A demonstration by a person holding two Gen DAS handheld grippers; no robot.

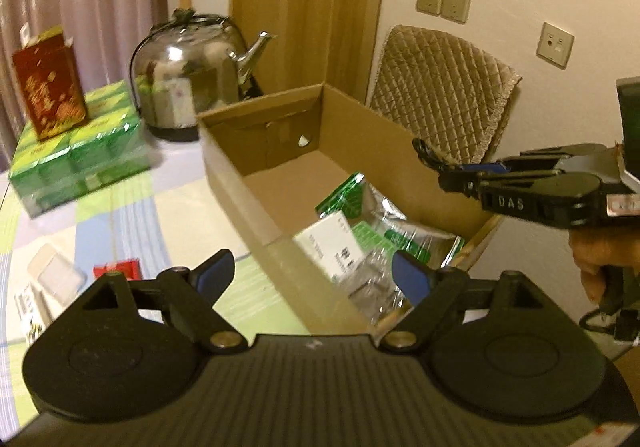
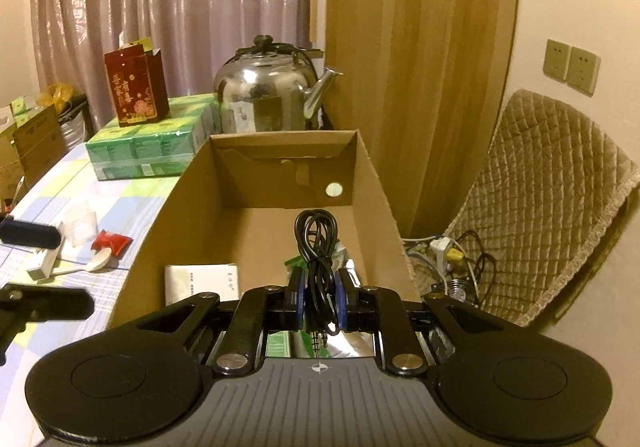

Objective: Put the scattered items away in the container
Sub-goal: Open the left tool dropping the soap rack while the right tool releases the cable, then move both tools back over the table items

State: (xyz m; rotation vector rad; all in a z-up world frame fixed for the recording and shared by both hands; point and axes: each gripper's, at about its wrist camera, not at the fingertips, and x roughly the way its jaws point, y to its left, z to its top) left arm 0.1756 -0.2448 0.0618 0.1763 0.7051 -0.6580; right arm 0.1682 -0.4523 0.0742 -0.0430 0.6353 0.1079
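Black cable, coiled and doubled, is pinched between my right tongs, jaws clamped hard on it, and its loop sticks up and away from me, long axis running straight ahead toward the far wall of the box. In the right view the cable hangs in the middle of the frame, directly over the open box, so I judge the coming move is simply a drop: the box floor lies below and just ahead of these tongs, nothing in between. From the left view I see the same right tongs at the right edge, reaching over the box's right wall, the cable's end poking out at the tip. My left tongs stand wide apart with nothing between the pads, hovering above the box's near corner at bottom centre; under them, inside the box, lie a white carton and green foil packets. Still out on the table, at the left of the right view: a red sachet, a white spoon, a clear cup, a small white box. Those sit on my left hand's side, so I reckon the left is the nearer one for them, while the right finishes with the cable.
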